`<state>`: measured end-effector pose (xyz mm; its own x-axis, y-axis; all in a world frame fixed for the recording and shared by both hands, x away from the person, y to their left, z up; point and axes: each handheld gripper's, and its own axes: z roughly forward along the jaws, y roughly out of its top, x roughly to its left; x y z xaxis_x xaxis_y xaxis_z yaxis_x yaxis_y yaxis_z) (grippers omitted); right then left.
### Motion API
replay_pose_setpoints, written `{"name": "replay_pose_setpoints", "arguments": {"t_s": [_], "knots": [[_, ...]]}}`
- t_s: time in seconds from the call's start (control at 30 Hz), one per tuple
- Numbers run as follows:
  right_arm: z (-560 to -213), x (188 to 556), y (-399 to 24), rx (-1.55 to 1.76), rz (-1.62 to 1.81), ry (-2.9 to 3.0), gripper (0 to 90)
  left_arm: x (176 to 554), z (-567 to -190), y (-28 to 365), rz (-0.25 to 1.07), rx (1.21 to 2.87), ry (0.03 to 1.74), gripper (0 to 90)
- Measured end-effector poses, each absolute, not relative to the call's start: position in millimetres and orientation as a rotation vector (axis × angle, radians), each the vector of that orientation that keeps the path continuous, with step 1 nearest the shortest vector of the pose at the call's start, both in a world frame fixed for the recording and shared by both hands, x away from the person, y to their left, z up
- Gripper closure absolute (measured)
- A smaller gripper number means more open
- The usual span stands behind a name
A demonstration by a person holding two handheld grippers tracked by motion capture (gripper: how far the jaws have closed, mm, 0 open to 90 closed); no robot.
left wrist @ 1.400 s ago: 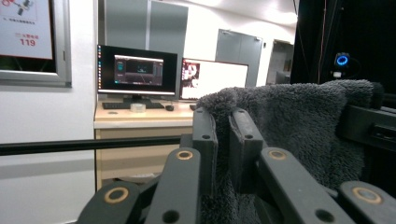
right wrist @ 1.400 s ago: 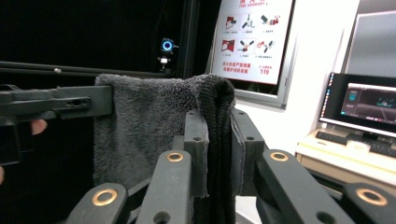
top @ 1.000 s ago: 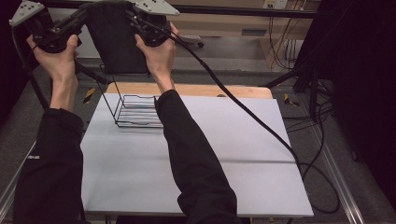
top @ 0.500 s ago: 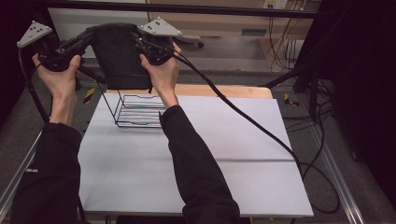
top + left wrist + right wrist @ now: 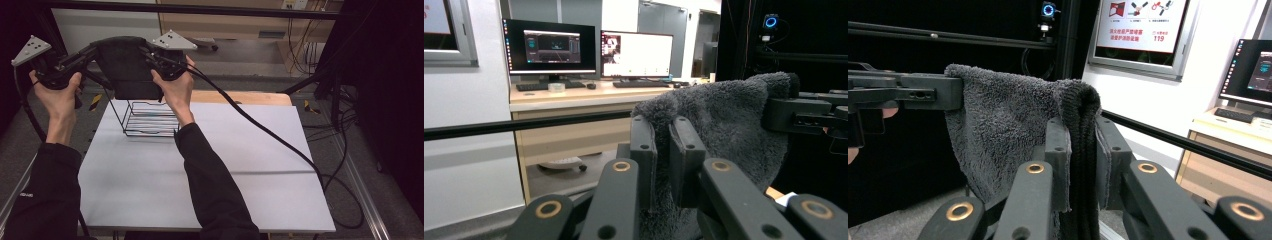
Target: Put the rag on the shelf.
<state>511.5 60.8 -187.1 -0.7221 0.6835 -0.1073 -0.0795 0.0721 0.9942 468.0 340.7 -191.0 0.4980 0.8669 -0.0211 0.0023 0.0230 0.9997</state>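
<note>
Pinching a dark grey towel (image 5: 125,67) at its top edge, both sets of jaws are closed down tight on the cloth. Left gripper (image 5: 663,150): the 2 black jaws stand narrow, a fold of fleecy cloth squeezed between them, the rest of the towel spreading off to the right in the left gripper view. Right gripper (image 5: 1083,150): jaws likewise narrow, a thick doubled hem of the towel clamped between them and hanging straight down, the sheet running away to the left in the right gripper view.

Each gripper view also shows the other gripper farther off, gripping the opposite corner, so the towel hangs stretched between the 2.

High view: left gripper (image 5: 87,54) and right gripper (image 5: 150,52) are held up in the air, level with each other, the towel spread flat between them as a dark panel. It hangs clear above the table (image 5: 250,165), over its far left part. Below its lower edge stands a black wire rack (image 5: 147,119) on the white table top; the towel's bottom edge is near the rack's top, contact not clear. The left hand (image 5: 60,95) and right hand (image 5: 175,90) hold the gripper bodies from beneath. A black cable (image 5: 280,145) trails from the right gripper across the table to the right edge.
</note>
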Motion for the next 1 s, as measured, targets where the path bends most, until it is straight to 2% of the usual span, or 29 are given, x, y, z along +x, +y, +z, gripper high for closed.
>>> {"name": "replay_pose_setpoints", "arguments": {"t_s": [1.0], "knots": [[-207, 490, 62, 0.578, 1.643, 1.89, 79.1, 447, -218, 343, 0.8, 1.469, 0.822, 82.2]]}}
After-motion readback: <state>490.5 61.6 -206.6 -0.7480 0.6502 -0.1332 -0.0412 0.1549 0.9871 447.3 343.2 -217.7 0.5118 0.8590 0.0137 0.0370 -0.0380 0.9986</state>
